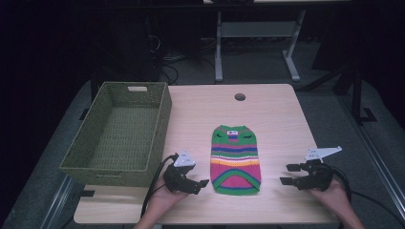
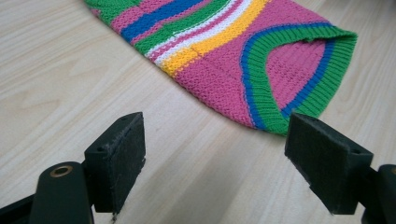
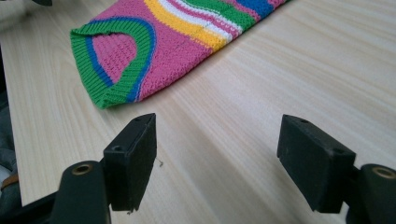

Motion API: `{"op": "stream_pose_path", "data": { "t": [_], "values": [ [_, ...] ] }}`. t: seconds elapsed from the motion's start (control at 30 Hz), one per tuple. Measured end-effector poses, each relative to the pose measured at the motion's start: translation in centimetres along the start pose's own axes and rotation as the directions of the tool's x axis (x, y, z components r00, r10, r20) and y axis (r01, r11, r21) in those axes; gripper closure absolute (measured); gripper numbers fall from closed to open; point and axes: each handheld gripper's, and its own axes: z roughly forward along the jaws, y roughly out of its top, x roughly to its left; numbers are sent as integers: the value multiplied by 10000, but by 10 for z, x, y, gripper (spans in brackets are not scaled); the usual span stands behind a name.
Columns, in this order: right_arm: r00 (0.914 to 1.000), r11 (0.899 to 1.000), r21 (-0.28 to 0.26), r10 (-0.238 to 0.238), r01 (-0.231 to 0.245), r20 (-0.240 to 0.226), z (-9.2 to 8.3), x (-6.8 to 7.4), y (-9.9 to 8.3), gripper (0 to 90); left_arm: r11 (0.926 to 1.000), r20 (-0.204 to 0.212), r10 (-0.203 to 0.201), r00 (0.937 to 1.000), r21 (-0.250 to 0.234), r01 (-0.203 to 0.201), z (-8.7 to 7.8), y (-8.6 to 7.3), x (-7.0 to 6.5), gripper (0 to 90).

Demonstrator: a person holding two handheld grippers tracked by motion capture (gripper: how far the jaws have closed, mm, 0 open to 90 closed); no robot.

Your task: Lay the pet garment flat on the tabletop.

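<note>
At the far left of the table (image 1: 277, 109) I am seeing a green woven basket (image 1: 119, 136) sitting with its long side running away from me. Just right of its near corner I am holding the left gripper (image 1: 203, 185), jaws standing wide apart and clamping nothing, pointing toward the small knitted sweater (image 1: 235, 160). That sweater is lying flat near the table's middle, close to the near edge, between my two grippers and touching neither. Its long axis is running from near to far, with the neck end pointing away from me and the arched green-and-blue hem (image 2: 280, 88) facing me. It is showing bands of pink, green, blue, yellow and white. At the right I am holding the right gripper (image 1: 288, 174), jaws likewise spread and empty, aiming left at the hem.
</note>
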Motion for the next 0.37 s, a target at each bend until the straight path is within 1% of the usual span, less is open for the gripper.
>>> {"op": "stream_pose_path", "data": {
  "t": [0.13,0.17,0.2,0.23,0.27,0.37],
  "values": [
    [9999,9999,88,146,-146,7,0,3,-5,280,10000,71,60,10000,5,-60,0,-3,-3,199],
    [9999,9998,158,79,-80,69,0,5,-9,280,10000,77,68,9999,-15,-67,0,-4,-4,199],
    [9999,9998,158,79,-80,69,0,5,-9,280,10000,77,89,9999,-36,-88,0,-4,-5,199],
    [9999,9998,196,104,-106,99,0,7,-11,280,10000,124,4,9999,-100,-3,1,-5,-6,199],
    [9999,9998,196,104,-106,99,0,7,-11,280,10000,124,4,9999,-100,-3,1,-5,-6,199],
    [9998,9997,231,-17,12,203,0,11,-14,279,9999,191,99,9998,-105,-97,0,-6,-7,199]
  ]
}}
